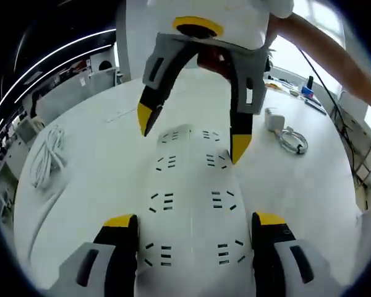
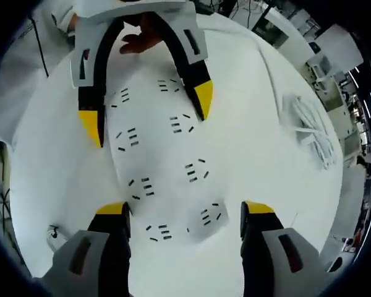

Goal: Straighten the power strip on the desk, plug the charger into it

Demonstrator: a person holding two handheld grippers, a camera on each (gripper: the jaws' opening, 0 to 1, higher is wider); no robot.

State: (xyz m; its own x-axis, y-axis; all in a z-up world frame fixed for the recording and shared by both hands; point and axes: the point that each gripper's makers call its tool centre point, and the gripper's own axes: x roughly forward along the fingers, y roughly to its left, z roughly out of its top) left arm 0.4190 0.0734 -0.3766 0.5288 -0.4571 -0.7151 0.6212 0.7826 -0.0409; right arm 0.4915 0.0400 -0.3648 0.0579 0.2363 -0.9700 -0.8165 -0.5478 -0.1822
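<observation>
- While both grippers straddle its two ends, the broad round white desk (image 1: 99,142) carries everything, its top mostly bare around the work.
- Lying flat at the middle is the long white plastic power strip (image 1: 191,204), with its rows of dark socket slots; it runs lengthwise from one gripper to the other.
- At the near end of the left gripper view, the left gripper (image 1: 195,226), grey with yellow-tipped black jaws, has its jaws spread apart on either side of the strip, not pressing it as far as I can tell.
- At the far end in that view, the right gripper (image 1: 195,136) likewise stands open across the strip; whether its tips touch the strip is unclear.
- A coiled white cable (image 1: 46,158) lies well apart on one side of the desk.
- The small white charger block with its looped cord (image 1: 284,130) rests near the opposite edge, untouched.
- By my reading, the straightening is in hand, perhaps nearly done; fetching the charger and plugging it in remain.
</observation>
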